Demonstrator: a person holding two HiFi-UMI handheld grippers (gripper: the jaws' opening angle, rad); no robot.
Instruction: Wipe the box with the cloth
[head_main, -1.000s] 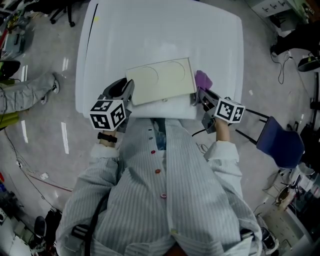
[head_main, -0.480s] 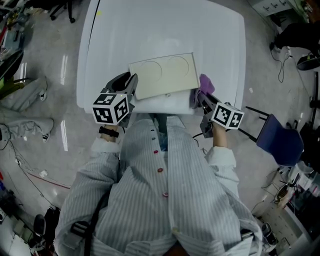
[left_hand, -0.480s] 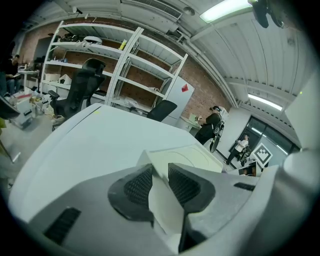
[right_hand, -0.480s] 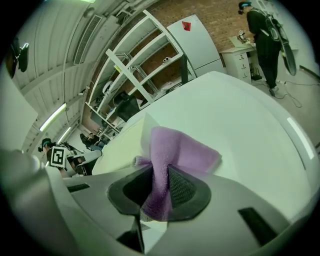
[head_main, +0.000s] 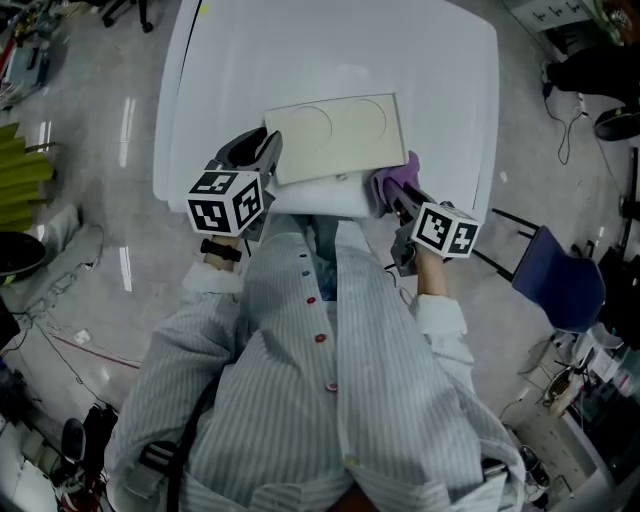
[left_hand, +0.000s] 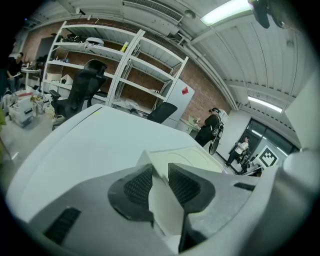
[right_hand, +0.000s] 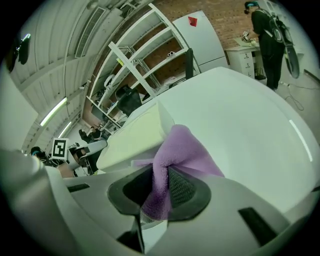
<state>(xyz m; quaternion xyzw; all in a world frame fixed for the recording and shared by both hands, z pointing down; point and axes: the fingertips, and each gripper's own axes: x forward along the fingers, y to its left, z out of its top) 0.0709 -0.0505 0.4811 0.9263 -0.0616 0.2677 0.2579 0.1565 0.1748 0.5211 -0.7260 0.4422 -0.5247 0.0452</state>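
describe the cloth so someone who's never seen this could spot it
Start at the big white table; a flat cream box lies near its front edge. At the box's near right corner, the right gripper pinches the cloth. It is the only purple thing there, soft and crumpled.

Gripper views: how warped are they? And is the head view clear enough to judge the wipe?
Left gripper view: strong fisheye, dark corners, shelving bowed. Right gripper view: same bending; the cloth in the right tool is sharp. Head view: even light, glare streaks on the floor, box edges distinct against the white table.
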